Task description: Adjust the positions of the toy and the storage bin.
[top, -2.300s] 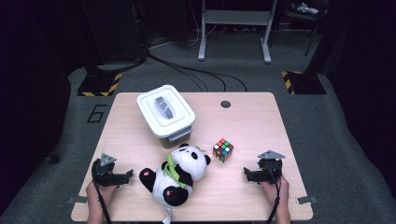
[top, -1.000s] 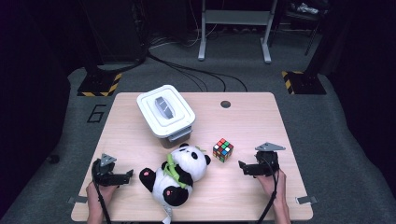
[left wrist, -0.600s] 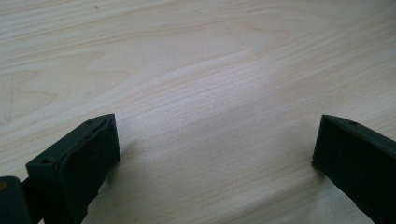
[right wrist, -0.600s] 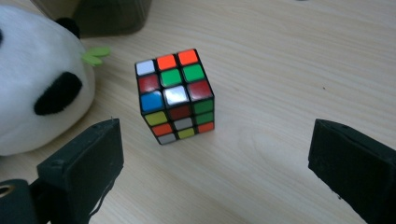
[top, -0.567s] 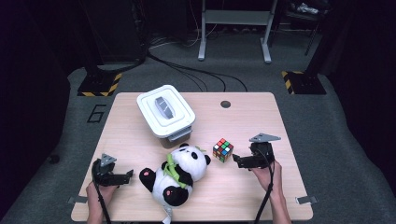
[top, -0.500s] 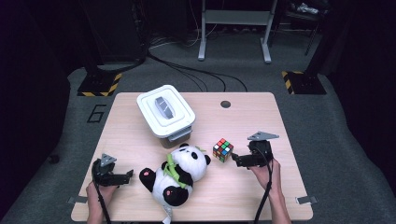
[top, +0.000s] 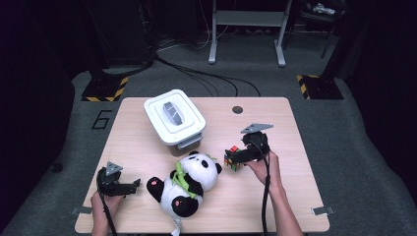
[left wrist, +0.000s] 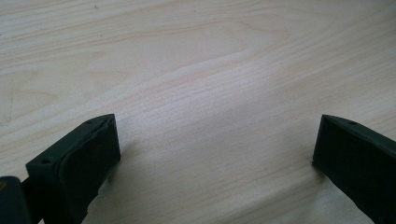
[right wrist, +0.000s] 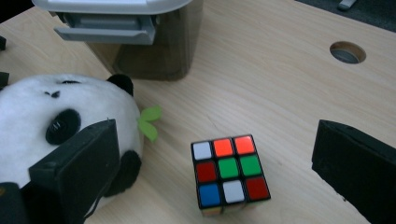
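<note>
- Rubik's cube [right wrist: 229,173] sits on the wooden bench [top: 295,187], a bit right of the middle, just beside the head of the panda plush toy [top: 187,183].
- In the right gripper view its top face shows white, orange, red, green and blue squares.
- The right tool [top: 238,158] is right at the cube, held in the person's right hand [top: 263,164].
- Its two black jaws are spread wide. The cube lies between them, nearer the left jaw, and neither jaw touches it.
- The left jaw in that view stands in front of the panda's white face and black ear.
- A small green leaf [right wrist: 148,123] sticks out from the panda, near the cube.
- The panda lies on its back on the bench, with its head toward the cube and its feet toward the front edge.
- A clear storage box with a white lid [top: 174,116] stands behind the panda, well apart from the cube.
- A round hole [right wrist: 347,52] is in the bench, farther back on the right.
- The left tool [top: 129,187] rests low at the front left of the bench, in the person's left hand [top: 104,202].
- Its jaws are spread wide too, with bare wood between them.
</note>
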A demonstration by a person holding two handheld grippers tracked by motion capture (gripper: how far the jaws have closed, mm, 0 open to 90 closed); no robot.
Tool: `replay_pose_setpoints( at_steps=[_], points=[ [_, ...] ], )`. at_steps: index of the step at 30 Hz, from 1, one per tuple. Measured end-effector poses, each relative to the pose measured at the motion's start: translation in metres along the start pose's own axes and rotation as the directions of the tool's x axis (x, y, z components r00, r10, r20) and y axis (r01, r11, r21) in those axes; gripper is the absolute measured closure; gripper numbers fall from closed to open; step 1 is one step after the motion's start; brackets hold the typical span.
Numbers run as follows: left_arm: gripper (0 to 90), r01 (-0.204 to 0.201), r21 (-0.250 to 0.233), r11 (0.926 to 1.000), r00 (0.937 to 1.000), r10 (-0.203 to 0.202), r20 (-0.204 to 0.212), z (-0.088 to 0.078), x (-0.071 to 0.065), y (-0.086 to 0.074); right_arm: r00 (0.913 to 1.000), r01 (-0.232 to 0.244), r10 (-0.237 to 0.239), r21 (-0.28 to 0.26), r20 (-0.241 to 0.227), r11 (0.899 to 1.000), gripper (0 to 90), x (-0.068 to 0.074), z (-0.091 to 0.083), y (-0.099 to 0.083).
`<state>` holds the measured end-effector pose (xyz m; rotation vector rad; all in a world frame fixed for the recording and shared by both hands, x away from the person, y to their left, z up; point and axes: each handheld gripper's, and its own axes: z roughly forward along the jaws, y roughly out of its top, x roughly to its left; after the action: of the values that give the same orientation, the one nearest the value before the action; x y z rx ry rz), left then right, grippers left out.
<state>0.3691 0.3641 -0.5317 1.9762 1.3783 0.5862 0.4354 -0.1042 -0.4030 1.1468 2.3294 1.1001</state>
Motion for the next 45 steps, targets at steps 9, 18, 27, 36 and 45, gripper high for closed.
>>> replay_pose_setpoints(
  at_steps=[9, 18, 27, 36, 45],
  points=[
    [0.3, -0.001, 0.001, 1.0000, 1.0000, 0.001, 0.002, 0.000, 0.000, 0.000, 0.9987, 0.044, -0.044, 0.018, -0.027, 0.999, 0.0, 0.015, 0.021, 0.034],
    [0.3, -0.002, 0.000, 1.0000, 1.0000, 0.002, 0.002, 0.000, 0.000, 0.000, 0.9942, 0.092, -0.090, 0.031, -0.060, 0.995, 0.0, 0.028, 0.044, 0.067],
    [0.3, -0.007, 0.002, 1.0000, 1.0000, 0.007, 0.007, 0.000, 0.000, 0.000, 0.9883, 0.129, -0.125, 0.045, -0.088, 0.991, 0.0, 0.039, 0.066, 0.089],
    [0.3, -0.019, 0.013, 0.9997, 0.9998, 0.019, 0.010, -0.001, 0.000, 0.000, 0.9861, 0.133, -0.126, 0.057, -0.108, 0.989, 1.2, 0.049, 0.083, 0.106],
    [0.4, -0.022, 0.016, 0.9996, 0.9997, 0.022, 0.012, -0.001, 0.000, 0.000, 0.9832, 0.150, -0.142, 0.062, -0.115, 0.987, 3.2, 0.061, 0.100, 0.122]
  ],
)
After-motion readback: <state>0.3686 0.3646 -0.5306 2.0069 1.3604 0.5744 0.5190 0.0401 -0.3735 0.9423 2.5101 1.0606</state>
